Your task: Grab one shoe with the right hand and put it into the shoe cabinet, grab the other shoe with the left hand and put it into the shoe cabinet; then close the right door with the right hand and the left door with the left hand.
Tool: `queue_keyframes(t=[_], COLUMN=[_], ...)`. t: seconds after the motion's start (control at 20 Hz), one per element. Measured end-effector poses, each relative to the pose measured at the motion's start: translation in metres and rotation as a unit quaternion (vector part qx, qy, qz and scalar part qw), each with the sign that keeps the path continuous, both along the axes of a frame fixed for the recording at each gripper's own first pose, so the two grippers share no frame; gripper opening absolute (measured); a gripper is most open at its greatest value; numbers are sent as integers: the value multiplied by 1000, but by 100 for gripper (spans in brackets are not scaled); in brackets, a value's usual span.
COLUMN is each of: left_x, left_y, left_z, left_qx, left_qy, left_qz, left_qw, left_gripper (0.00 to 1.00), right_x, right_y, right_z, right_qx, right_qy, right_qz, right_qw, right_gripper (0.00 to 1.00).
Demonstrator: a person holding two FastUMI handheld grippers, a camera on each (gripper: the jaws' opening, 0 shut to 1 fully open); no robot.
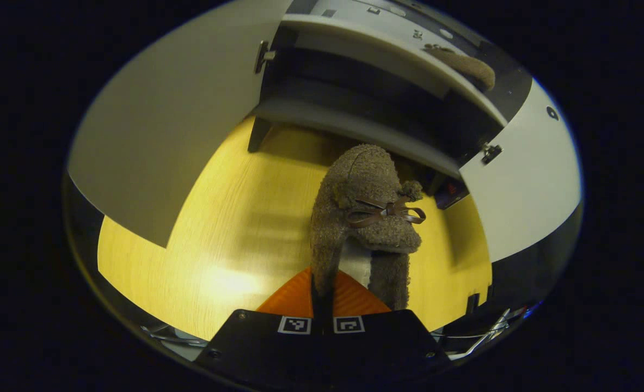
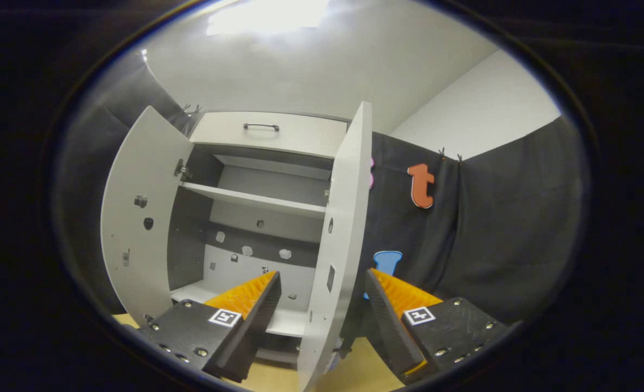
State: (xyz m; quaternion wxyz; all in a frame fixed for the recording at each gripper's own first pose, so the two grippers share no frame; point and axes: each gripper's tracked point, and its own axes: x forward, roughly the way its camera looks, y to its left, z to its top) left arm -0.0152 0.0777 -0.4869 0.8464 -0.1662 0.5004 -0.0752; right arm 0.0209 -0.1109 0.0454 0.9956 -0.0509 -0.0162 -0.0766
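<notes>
One shoe (image 1: 362, 218) hangs clamped in the left hand-held gripper (image 1: 322, 296) above the worktop (image 1: 229, 228), before the cabinet (image 1: 365, 81); the right hand-held gripper (image 2: 322, 305) gapes, straddling the right door (image 2: 335, 245).

The shoe (image 1: 365, 207) is covered in rough, woolly cloth, with a glossy leather-like bow (image 1: 387, 211). The surface (image 1: 234, 228) is finished in smooth, slightly shiny wood grain, and the shoe cabinet (image 2: 270, 133) in matt, smooth board.
</notes>
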Motion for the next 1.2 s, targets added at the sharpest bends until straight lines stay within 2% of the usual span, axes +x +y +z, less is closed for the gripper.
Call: queue_keyframes(t=[0.3, 0.6, 0.95, 1.2], left_x=[26, 68, 155, 215], left_y=[14, -14, -24, -22], left_z=[111, 194, 254, 272], left_qx=[-20, -31, -36, -23], left_qy=[-99, -191, -262, -277], left_qz=[-9, -34, -29, -20], left_qw=[995, 981, 964, 960], left_gripper=[1, 1, 1, 1], right_x=[-13, -28, -40, -46], right_y=[-10, -17, -22, -29], right_z=[5, 7, 11, 12], right_qx=[28, 41, 47, 53], right_qy=[-10, -18, -23, -25], right_qz=[-3, -5, -7, -15], right_qw=[1000, 999, 999, 998], right_gripper=[93, 93, 93, 93])
